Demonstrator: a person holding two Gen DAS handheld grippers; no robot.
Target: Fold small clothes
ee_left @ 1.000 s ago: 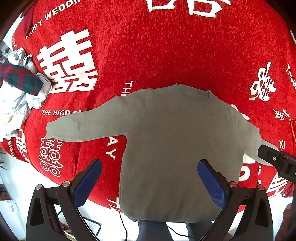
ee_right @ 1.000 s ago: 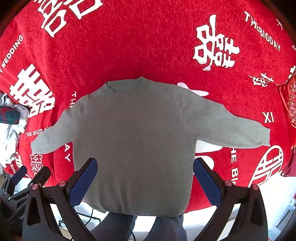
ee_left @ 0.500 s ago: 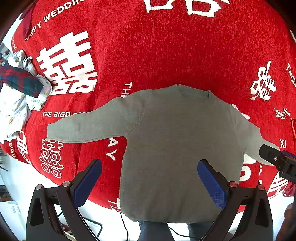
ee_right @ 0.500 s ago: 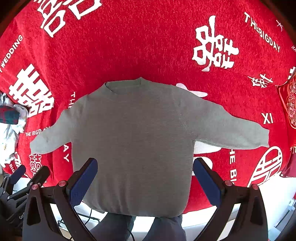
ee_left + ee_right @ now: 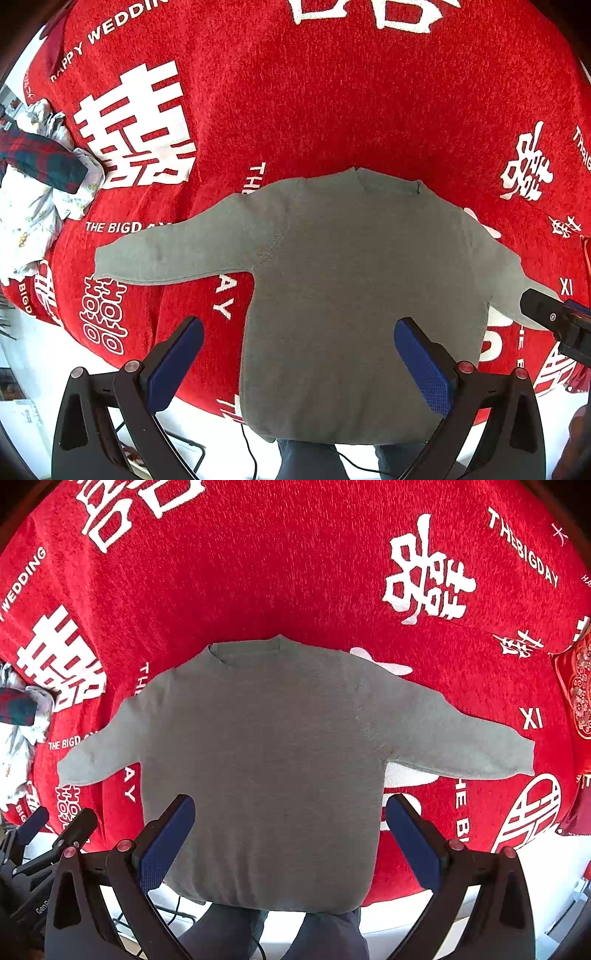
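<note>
A grey sweater (image 5: 354, 288) (image 5: 266, 760) lies flat and face up on a red cloth (image 5: 332, 110) (image 5: 258, 583) with white wedding characters and words. Its neck points away from the cameras, both sleeves are spread out to the sides, and its hem hangs a little over the near edge of the cloth. Nothing is folded yet.

The left gripper (image 5: 299, 363) hovers above the lower part of the sweater with its jaws wide apart and nothing between them; one blue pad (image 5: 173, 362) is over the red cloth beside the sweater, the other over the grey body. The right gripper (image 5: 290, 840) is also spread wide and empty above the hem, and its pads (image 5: 166, 843) stand near the two side edges of the sweater. Each gripper shows at the edge of the other's view.

Far to the left of the sweater, at the cloth's edge, is a pile of other clothes (image 5: 33, 195) (image 5: 18, 738): white printed fabric with a dark plaid piece on top. Below the hem a person's dark trousers (image 5: 321, 938) are visible. I see no container here.
</note>
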